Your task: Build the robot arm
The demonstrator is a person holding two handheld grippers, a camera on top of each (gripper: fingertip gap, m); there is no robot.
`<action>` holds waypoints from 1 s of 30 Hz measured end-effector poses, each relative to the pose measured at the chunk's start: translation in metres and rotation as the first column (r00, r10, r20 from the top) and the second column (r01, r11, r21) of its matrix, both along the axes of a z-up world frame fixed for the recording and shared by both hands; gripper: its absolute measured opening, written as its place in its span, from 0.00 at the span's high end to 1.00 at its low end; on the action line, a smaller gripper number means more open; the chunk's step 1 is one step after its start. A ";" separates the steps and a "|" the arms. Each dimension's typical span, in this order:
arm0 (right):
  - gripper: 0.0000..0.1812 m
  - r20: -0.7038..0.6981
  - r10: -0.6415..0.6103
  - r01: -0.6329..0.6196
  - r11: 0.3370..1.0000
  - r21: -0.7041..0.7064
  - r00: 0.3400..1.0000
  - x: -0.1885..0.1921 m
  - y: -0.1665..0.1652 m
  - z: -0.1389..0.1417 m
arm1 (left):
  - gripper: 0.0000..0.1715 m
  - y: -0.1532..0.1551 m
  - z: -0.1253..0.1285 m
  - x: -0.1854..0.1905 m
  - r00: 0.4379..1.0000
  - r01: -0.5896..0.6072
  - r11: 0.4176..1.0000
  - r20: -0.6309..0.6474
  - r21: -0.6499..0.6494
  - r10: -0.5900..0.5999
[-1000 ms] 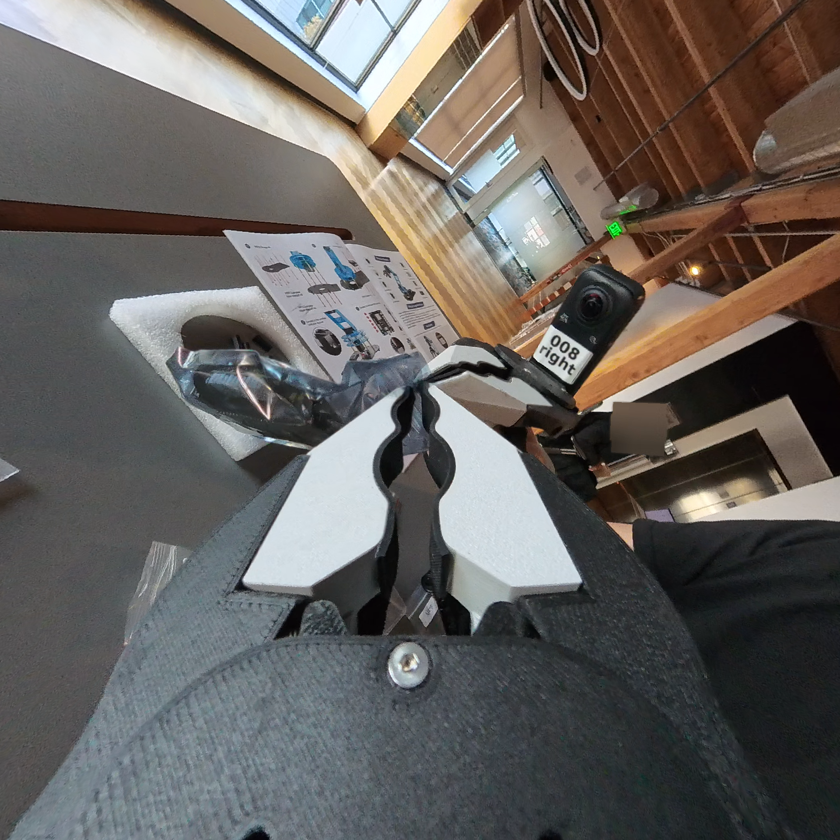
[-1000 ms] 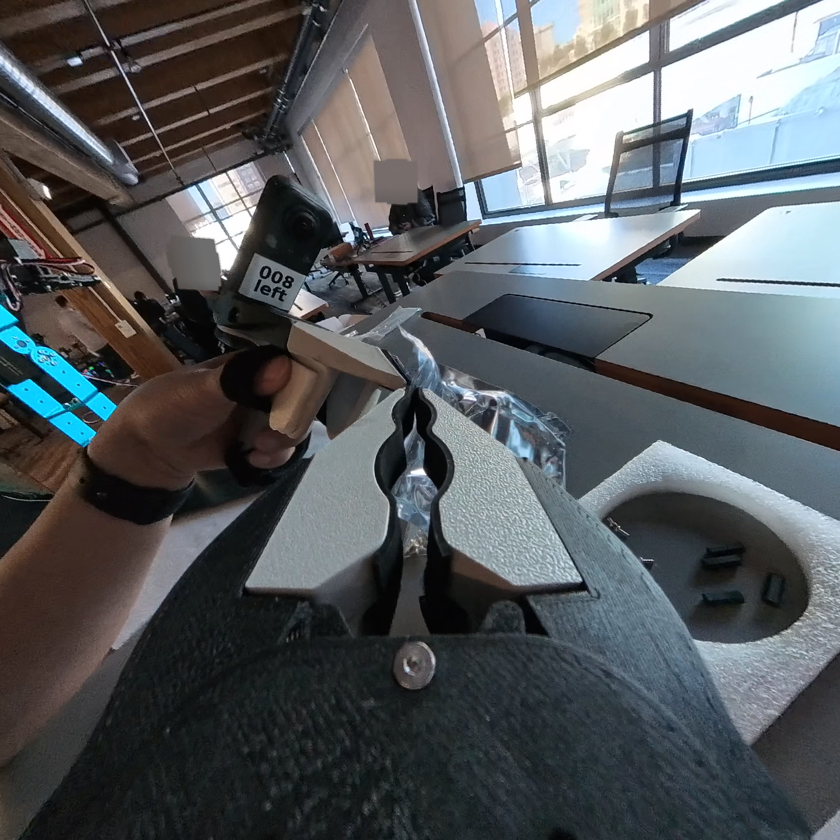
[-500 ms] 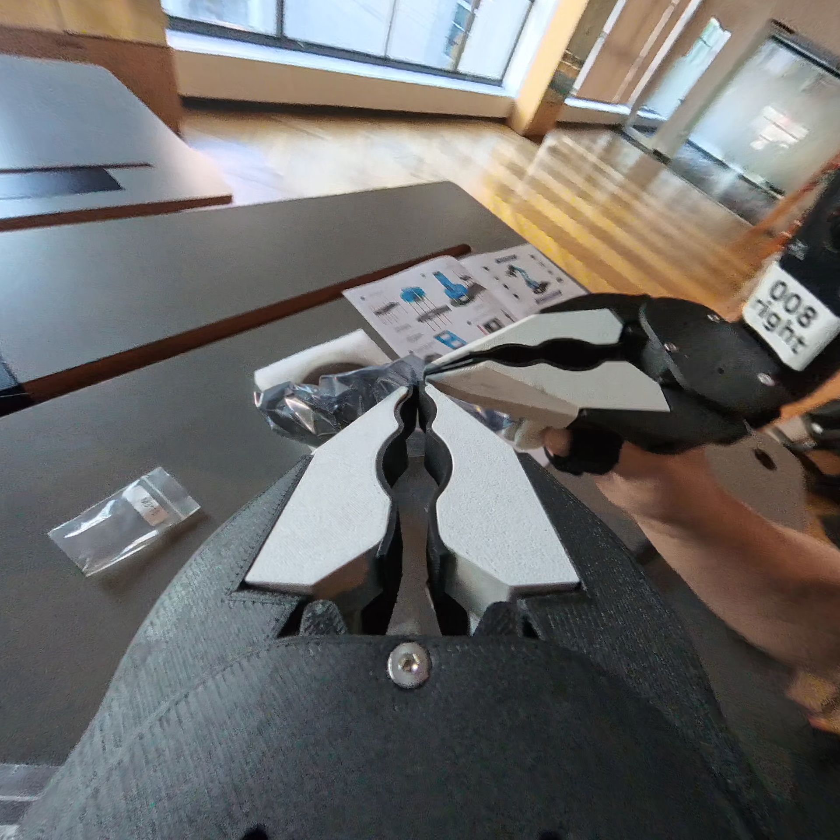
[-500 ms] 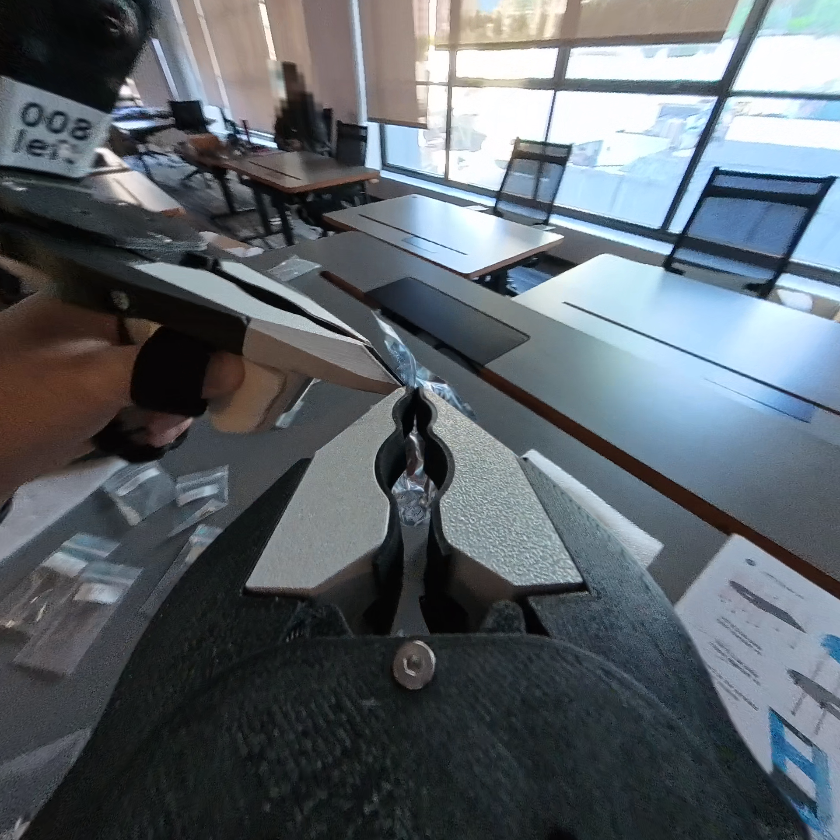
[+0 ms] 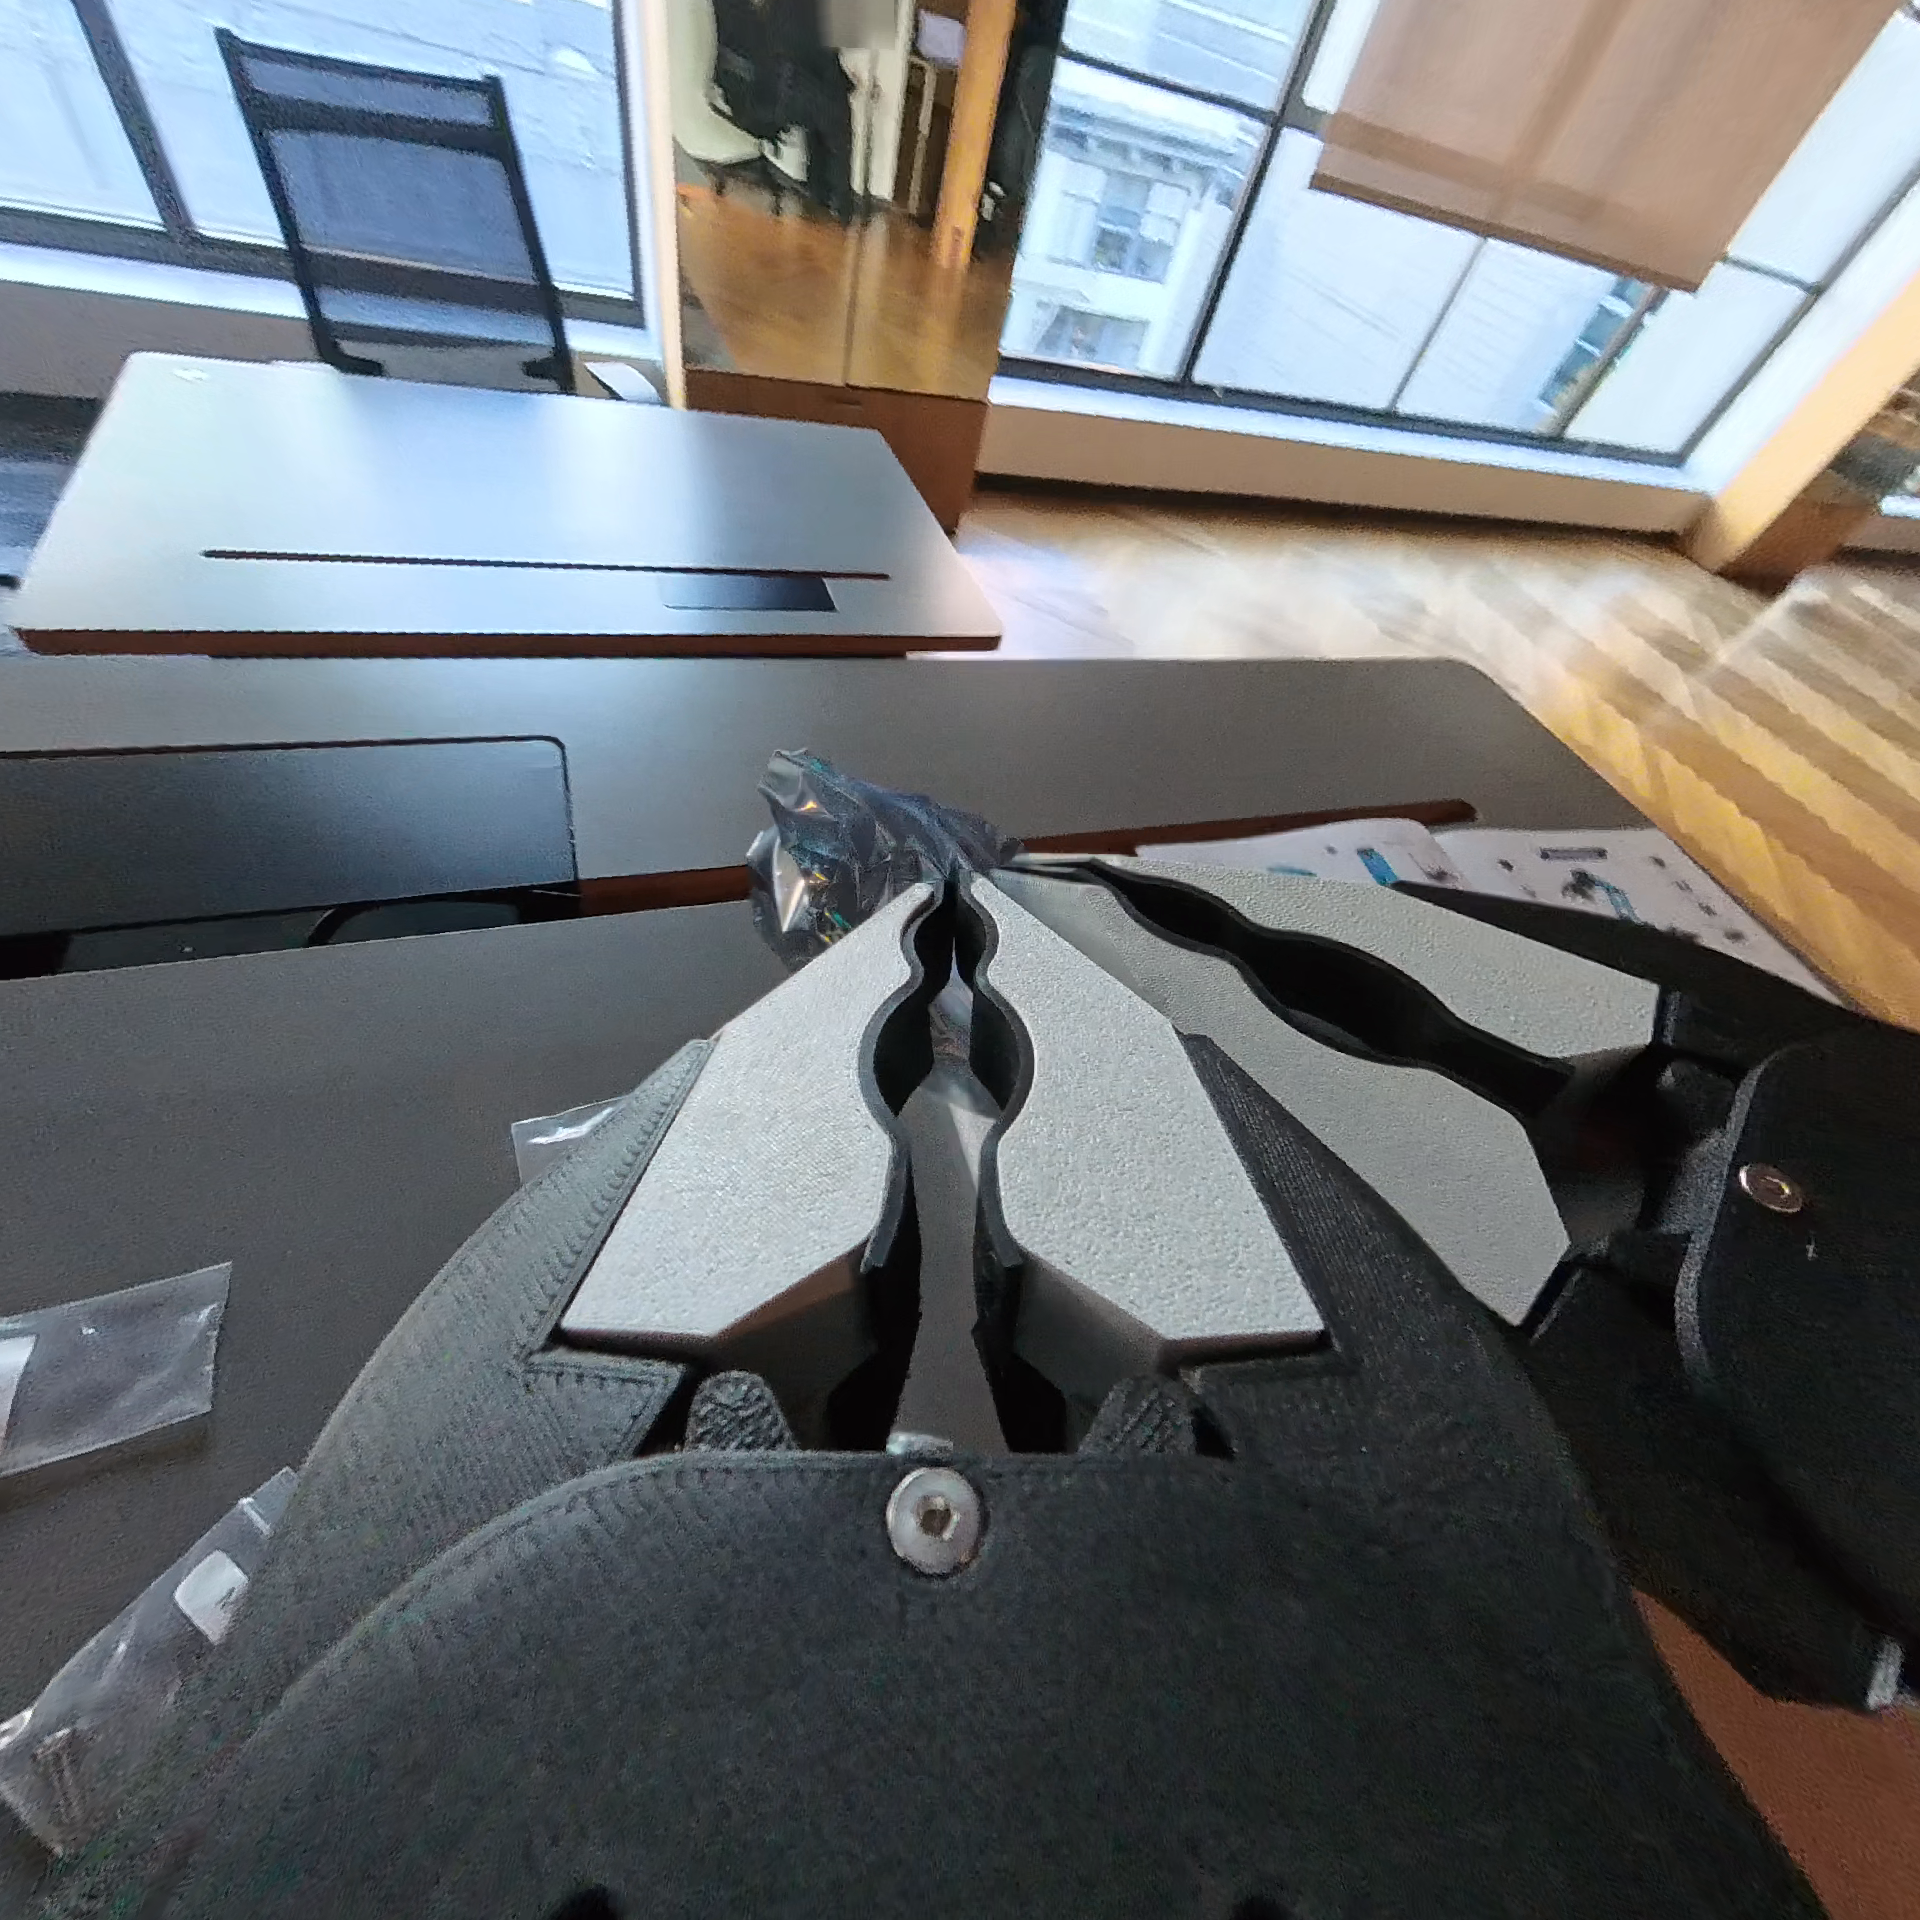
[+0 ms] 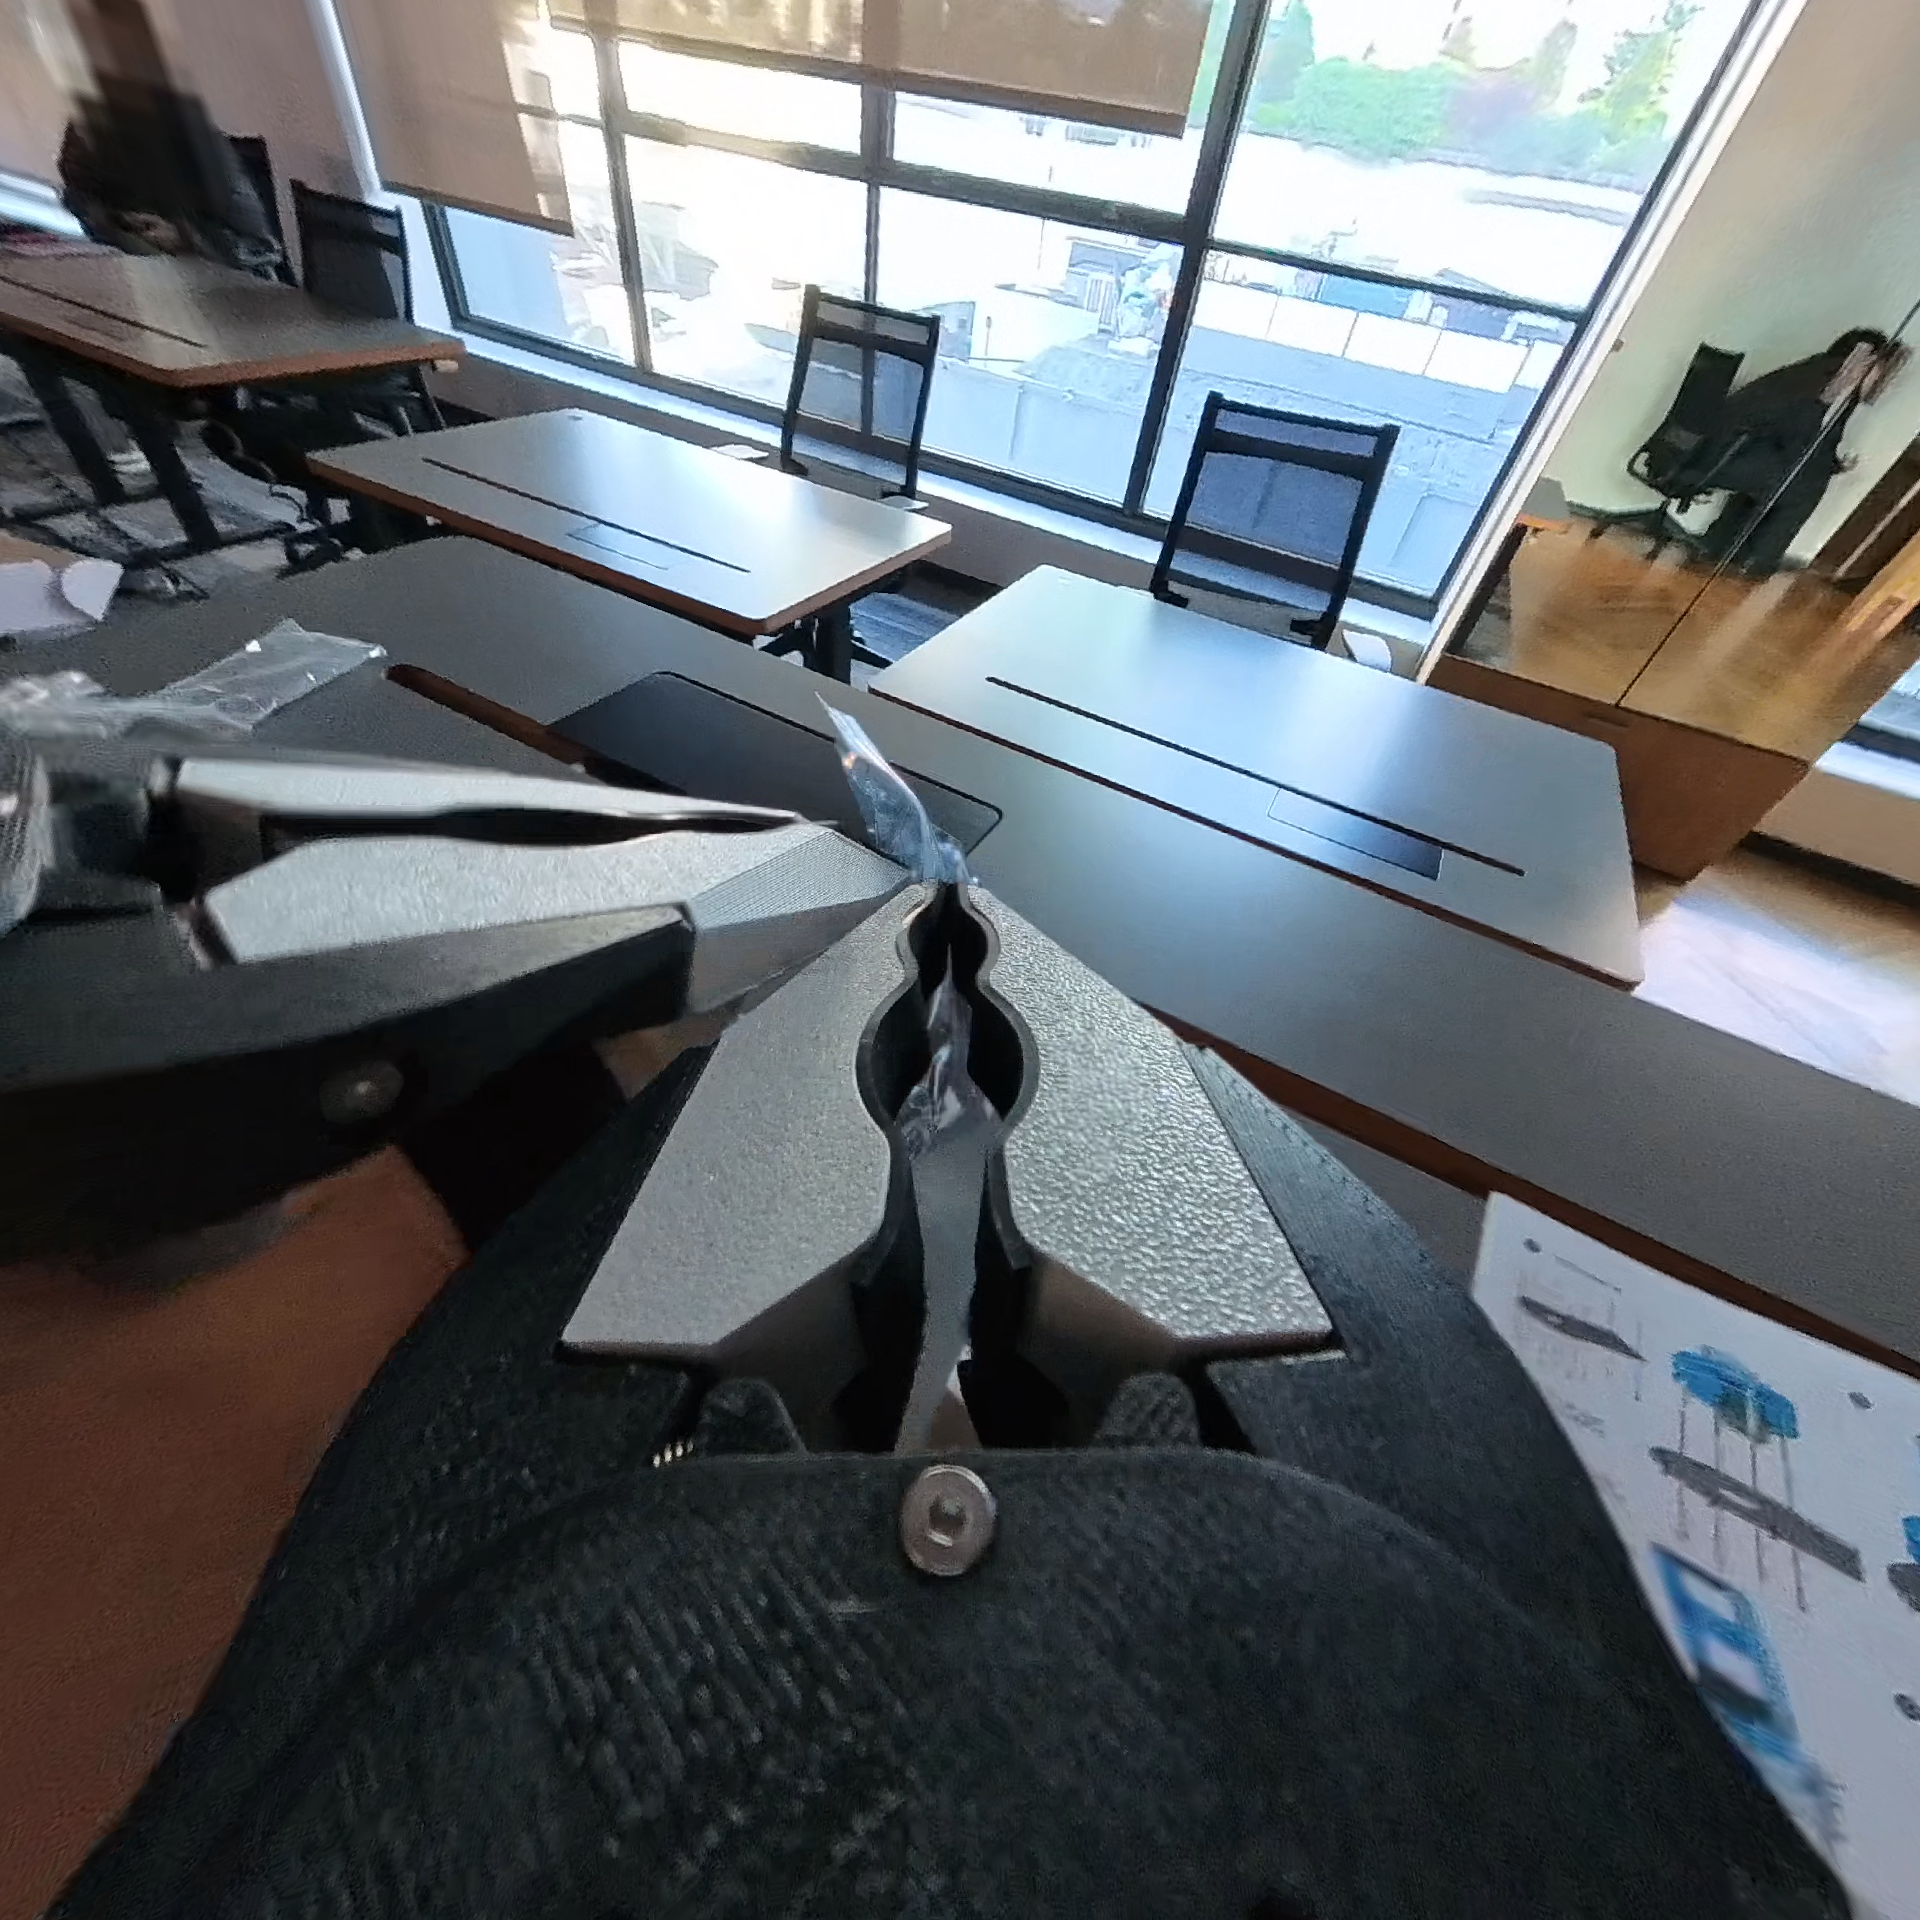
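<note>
My left gripper (image 5: 951,894) is shut on a crumpled clear plastic bag (image 5: 852,847) with a dark part inside, held above the dark grey table (image 5: 312,1049). My right gripper (image 6: 948,896) is shut on the same bag (image 6: 883,800); a strip of its plastic runs back between the right fingers. The two grippers' tips meet at the bag. The right gripper shows in the left wrist view (image 5: 1039,868), coming in from the right. The left gripper shows in the right wrist view (image 6: 821,831), coming in from the left. Most of the bag is hidden behind the fingers.
Small clear plastic bags (image 5: 104,1371) lie on the table at the left, with more farther off (image 6: 281,655). A printed instruction sheet (image 6: 1704,1444) lies at the right, also in the left wrist view (image 5: 1455,862). Other desks (image 6: 1299,748) and chairs (image 6: 1268,520) stand behind, by the windows. Only a small space, under 4 cm, lies between the two pairs of fingers.
Both grippers have swung round with the bag still held between them, so that they now point at the windows. The white foam block has gone out of view.
</note>
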State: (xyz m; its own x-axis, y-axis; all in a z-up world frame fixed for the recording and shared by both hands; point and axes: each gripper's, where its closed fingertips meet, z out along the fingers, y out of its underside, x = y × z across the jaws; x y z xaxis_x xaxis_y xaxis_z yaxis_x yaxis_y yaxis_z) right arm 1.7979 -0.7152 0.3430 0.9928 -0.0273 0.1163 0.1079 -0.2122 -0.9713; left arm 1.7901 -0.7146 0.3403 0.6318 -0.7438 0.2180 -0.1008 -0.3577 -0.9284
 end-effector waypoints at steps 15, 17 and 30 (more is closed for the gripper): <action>1.00 -0.068 -0.080 0.080 0.997 -0.001 0.994 0.005 -0.008 -0.008 | 1.00 -0.009 -0.009 0.002 0.993 -0.044 0.998 0.105 -0.052 0.050; 1.00 -0.070 -0.081 0.081 0.997 -0.002 0.994 0.007 -0.007 -0.007 | 1.00 -0.007 -0.008 0.004 0.994 -0.045 0.998 0.096 -0.049 0.049; 1.00 -0.022 -0.120 0.120 0.993 -0.021 0.993 0.014 -0.013 -0.014 | 1.00 -0.013 -0.016 0.011 0.997 -0.016 0.998 0.074 -0.054 0.020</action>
State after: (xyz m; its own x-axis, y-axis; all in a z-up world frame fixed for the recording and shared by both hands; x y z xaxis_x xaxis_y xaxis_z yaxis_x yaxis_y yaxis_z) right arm 1.8116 -0.7284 0.3291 0.9850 -0.1442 0.0947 0.0578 -0.2416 -0.9687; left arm 1.8007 -0.7273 0.3243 0.6257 -0.7183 0.3041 -0.0252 -0.4082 -0.9125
